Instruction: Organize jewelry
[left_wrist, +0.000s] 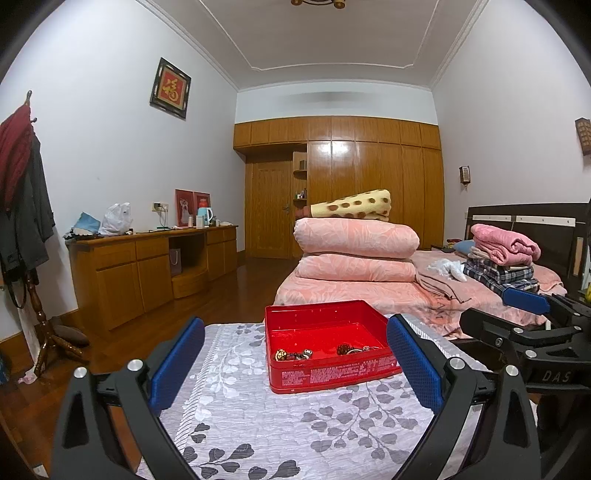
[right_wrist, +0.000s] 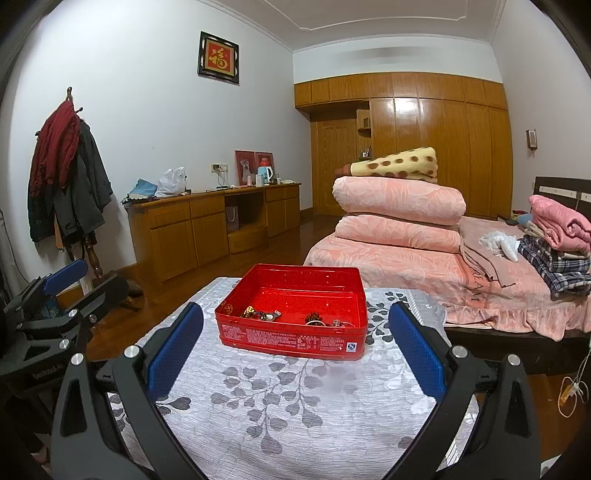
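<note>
An open red tin box (left_wrist: 295, 314) (right_wrist: 291, 338) stands on a table covered by a white cloth with grey leaves (left_wrist: 258, 417) (right_wrist: 280, 406). Several pieces of jewelry, beaded and metallic, lie along its near inside wall (left_wrist: 295, 355) (right_wrist: 260, 314). My left gripper (left_wrist: 295, 363) is open and empty, its blue pads just short of the box on either side. My right gripper (right_wrist: 295, 350) is also open and empty, a little back from the box. Each gripper shows at the edge of the other's view: the right one (left_wrist: 528, 310) and the left one (right_wrist: 59, 284).
A bed (right_wrist: 424, 273) with stacked pink quilts and folded clothes lies right behind the table. A wooden sideboard (left_wrist: 147, 266) stands by the left wall, a coat stand (right_wrist: 74, 177) nearer. Wooden floor runs between table and sideboard.
</note>
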